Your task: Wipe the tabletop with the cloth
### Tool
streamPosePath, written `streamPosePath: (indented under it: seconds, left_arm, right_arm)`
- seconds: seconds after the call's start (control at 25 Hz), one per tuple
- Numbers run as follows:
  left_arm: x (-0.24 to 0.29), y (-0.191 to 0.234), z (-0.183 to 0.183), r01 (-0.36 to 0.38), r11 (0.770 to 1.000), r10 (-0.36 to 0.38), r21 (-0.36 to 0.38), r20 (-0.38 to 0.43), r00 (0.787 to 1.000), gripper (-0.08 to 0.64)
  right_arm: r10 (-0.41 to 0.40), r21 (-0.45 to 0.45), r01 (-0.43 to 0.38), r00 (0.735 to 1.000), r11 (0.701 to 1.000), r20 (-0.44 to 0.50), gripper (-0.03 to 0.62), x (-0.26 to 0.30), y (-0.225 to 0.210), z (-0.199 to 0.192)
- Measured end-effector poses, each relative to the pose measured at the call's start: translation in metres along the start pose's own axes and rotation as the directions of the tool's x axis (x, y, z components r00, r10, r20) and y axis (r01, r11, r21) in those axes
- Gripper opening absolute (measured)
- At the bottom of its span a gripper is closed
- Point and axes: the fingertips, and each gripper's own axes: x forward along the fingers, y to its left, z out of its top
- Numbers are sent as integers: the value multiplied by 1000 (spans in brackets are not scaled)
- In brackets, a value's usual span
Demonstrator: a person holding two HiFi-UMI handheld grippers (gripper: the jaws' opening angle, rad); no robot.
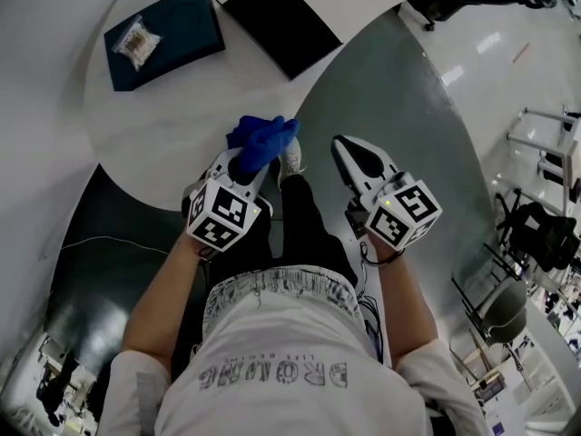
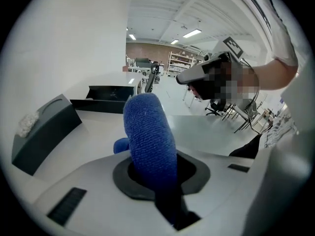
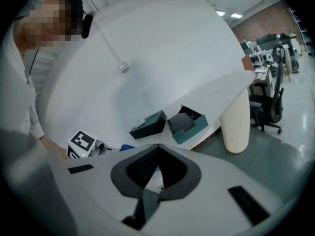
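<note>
Cloth (image 2: 148,134), soft, light and floppy, is pinched at its bunched middle by the left gripper (image 1: 257,159), probably a secure hold. Right gripper (image 1: 339,143) is closed and empty.

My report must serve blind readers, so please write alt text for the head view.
The left gripper is shut on a bright blue fuzzy cloth at the near edge of a round white table. The right gripper, shut and empty, hangs beside the table over the grey floor.

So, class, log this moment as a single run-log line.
left gripper: shut on cloth | cloth: blue, at tabletop's near edge | right gripper: shut, empty, off tabletop
</note>
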Motion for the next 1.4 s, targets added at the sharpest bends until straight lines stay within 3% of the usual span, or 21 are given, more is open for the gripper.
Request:
streamPosePath:
  seconds: [0.32, 0.64, 1.04, 1.4]
  left_arm:
    - [-43, 31, 29, -91, 995, 95, -35, 109, 989, 74]
    - [-103, 68, 52, -205, 977, 214, -66, 205, 955, 74]
    - [-192, 100, 68, -344, 929, 370, -138, 314, 874, 74]
    - [-266, 128, 59, -455, 865, 501, -212, 363, 785, 74]
  right_arm:
    - [47, -62, -45, 998, 997, 32, 8, 9, 27, 28]
    - [120, -160, -113, 992, 981, 37, 8, 31, 70, 62]
    - [220, -266, -208, 975, 941, 16, 8, 56, 140, 98]
    - [303, -364, -285, 953, 886, -9, 8, 86, 203, 123]
